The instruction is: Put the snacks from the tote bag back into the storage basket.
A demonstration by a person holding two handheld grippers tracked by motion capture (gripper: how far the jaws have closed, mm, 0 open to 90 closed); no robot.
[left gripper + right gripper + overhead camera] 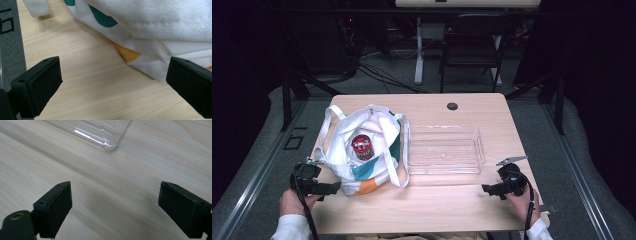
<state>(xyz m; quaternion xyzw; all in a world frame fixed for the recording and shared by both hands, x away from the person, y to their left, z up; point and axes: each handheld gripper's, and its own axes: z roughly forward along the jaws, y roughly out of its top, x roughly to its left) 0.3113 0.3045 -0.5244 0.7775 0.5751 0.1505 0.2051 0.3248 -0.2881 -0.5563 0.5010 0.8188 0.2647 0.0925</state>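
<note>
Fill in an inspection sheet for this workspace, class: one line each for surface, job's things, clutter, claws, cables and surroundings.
Surface: light wooden table, with a round dark grommet near its far edge.
Job's things: white tote bag with teal and orange patches, standing open at the table's left; a red-topped can sits inside it. A clear plastic tray, with nothing in it, lies just right of the bag.
Clutter: nothing seen.
Claws: left claw open, jaws wide apart, beside the bag's lower corner, not touching. Right claw open over bare wood, near the tray's corner.
Cables: a black cable trails from the left claw; more lie on the floor beyond.
Surroundings: dark room, a folding chair behind the table.
</note>
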